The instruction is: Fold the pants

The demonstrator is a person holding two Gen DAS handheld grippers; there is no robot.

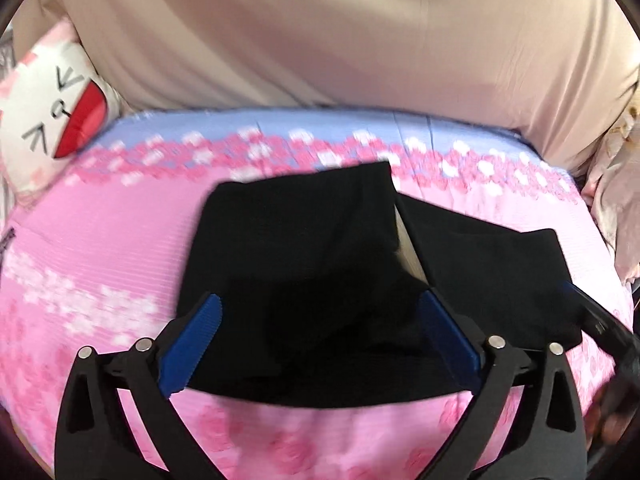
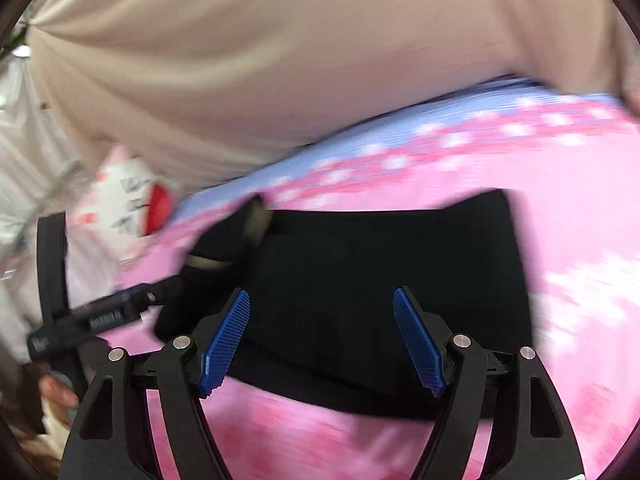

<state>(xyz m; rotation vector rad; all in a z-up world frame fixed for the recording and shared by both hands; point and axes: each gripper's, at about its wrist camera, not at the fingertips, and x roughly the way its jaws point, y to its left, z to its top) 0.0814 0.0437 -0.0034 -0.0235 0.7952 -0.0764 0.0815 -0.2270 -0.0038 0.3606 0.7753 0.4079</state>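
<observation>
At centre frame, on the pink bedspread (image 1: 100, 248), the black pants (image 1: 304, 264) were seen lying folded; jaws of the left gripper (image 1: 320, 316) and right gripper (image 2: 322, 308) were held spread above them, nothing pinched, probably readied for another fold

Left gripper (image 1: 320, 308) jaws spread wide, holding nothing. Right gripper (image 2: 322, 304) likewise spread wide and empty, just beside the left.
</observation>
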